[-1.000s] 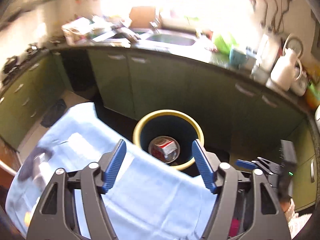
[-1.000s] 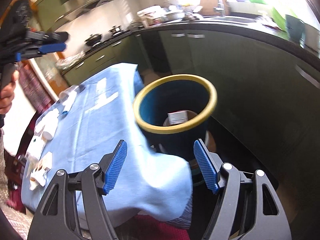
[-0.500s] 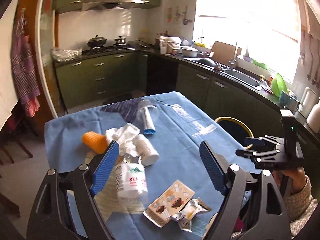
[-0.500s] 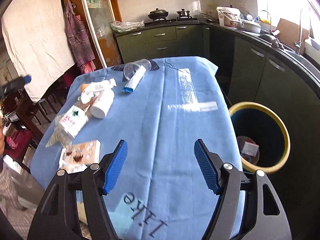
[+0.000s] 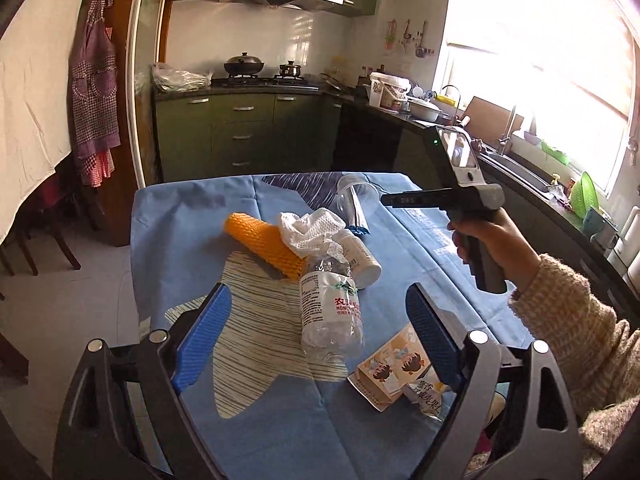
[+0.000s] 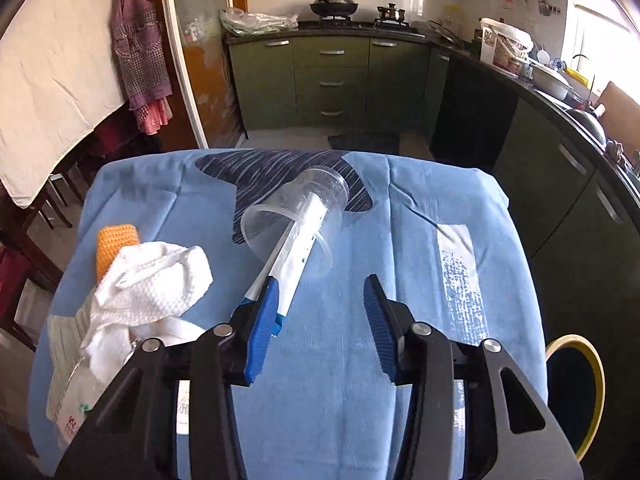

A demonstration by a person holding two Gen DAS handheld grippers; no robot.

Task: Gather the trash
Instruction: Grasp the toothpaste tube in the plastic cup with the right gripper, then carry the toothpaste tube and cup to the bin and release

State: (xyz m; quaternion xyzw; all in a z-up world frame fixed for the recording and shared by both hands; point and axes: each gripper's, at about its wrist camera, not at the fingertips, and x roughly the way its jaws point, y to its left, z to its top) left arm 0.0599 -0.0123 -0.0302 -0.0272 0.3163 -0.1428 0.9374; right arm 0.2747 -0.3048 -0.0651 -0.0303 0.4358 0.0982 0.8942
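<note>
A: Which way does the clear plastic cup (image 6: 294, 216) lie?

B: On its side at the far middle of the blue tablecloth (image 6: 420, 248). Its long axis runs from far right to near left, mouth toward you, base toward the stove. A white tube (image 6: 294, 264) sticks out of the mouth along the same line, its blue end nearest you.

A: And your right gripper (image 6: 320, 320)?

B: Its jaws have just been closing and stand about half open with nothing gripped. The left pad is just beside the tube's blue end; I can't tell whether it touches.

A: Your left gripper (image 5: 320, 332)?

B: Its jaws have just been opening, wide now, empty, hovering over the crushed water bottle (image 5: 330, 312). That bottle's long axis runs near to far, neck toward the white mesh wrap (image 5: 310, 230) and orange foam sleeve (image 5: 262, 246).

A: What differs from a second ago?

B: Then both your grippers looked down at the yellow-rimmed bin (image 6: 576, 396). Now both face the table, and the bin sits at your near right, off the table's edge.
</note>
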